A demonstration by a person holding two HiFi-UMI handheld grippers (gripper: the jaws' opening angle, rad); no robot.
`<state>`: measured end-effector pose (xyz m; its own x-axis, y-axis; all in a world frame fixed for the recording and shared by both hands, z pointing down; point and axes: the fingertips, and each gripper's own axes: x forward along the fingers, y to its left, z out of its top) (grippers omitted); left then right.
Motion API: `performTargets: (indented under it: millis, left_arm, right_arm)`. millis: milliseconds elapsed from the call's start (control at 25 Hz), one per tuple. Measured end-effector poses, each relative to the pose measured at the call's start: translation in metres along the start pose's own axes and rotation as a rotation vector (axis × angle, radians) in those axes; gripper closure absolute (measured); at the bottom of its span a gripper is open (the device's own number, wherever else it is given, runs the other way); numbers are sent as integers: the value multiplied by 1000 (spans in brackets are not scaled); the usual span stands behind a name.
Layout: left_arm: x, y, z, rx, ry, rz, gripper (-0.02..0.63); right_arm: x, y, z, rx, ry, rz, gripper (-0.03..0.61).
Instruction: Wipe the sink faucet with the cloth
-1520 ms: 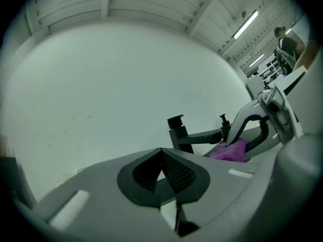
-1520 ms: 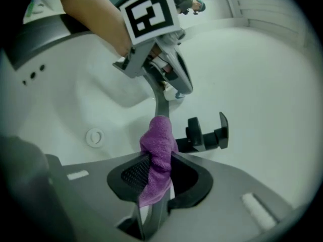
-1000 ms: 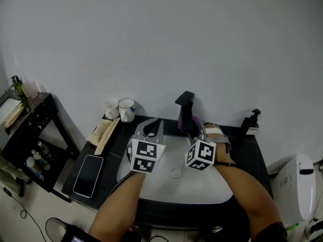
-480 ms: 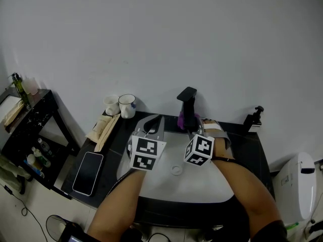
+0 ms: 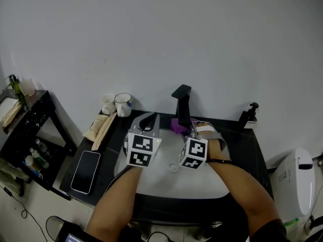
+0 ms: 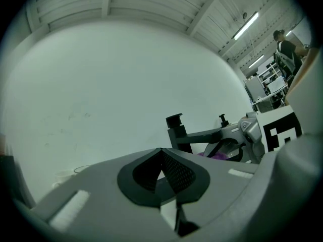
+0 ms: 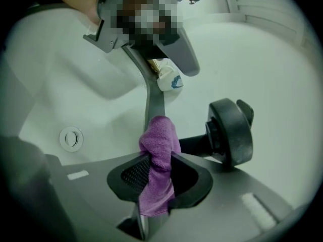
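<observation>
A black faucet (image 5: pixel 181 105) stands at the back of the white sink (image 5: pixel 151 178). My right gripper (image 5: pixel 191 129) is shut on a purple cloth (image 5: pixel 176 126), and the cloth sits low against the faucet's left side. In the right gripper view the cloth (image 7: pixel 159 153) bunches between the jaws of that gripper (image 7: pixel 156 161), with the faucet's knob (image 7: pixel 229 132) just to the right of it. My left gripper (image 5: pixel 146 121) hovers over the sink's back left, shut and empty. In the left gripper view its tips (image 6: pixel 162 158) meet, and the faucet (image 6: pixel 176 130) lies beyond them.
A white mug (image 5: pixel 122 105) and a cup (image 5: pixel 107 104) stand at the counter's back left, with wooden sticks (image 5: pixel 101 127) and a phone (image 5: pixel 85 171) nearer. A soap pump (image 5: pixel 247 116) is at the back right. The drain (image 5: pixel 173 168) lies mid-basin. A black shelf (image 5: pixel 25 120) stands at the left.
The right gripper and the cloth have slid down from beside the faucet's column to its base on the left. The left gripper has barely moved.
</observation>
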<state>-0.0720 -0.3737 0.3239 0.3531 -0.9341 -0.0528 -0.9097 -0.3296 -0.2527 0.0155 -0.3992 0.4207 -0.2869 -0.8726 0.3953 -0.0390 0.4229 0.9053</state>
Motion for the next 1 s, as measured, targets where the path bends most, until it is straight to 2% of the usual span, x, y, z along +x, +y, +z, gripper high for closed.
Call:
performTargets:
  millis: [320, 520, 680, 840, 1000]
  left_arm:
    - [2, 1, -4, 7, 14, 2, 597]
    - [0, 1, -6, 9, 20, 5, 597]
    - [0, 2, -7, 9, 22, 8, 597]
    - [0, 2, -7, 9, 23, 8, 597]
    - [1, 0, -5, 15, 18, 3, 597]
  right_arm:
    - [-31, 19, 4, -105, -23, 0, 485]
    - [-49, 19, -7, -109, -11, -13, 485]
    - [-60, -6, -22, 6, -20, -47, 485]
    - [-66, -36, -43, 204, -46, -82, 483]
    - [-71, -76, -56, 394, -94, -164, 482]
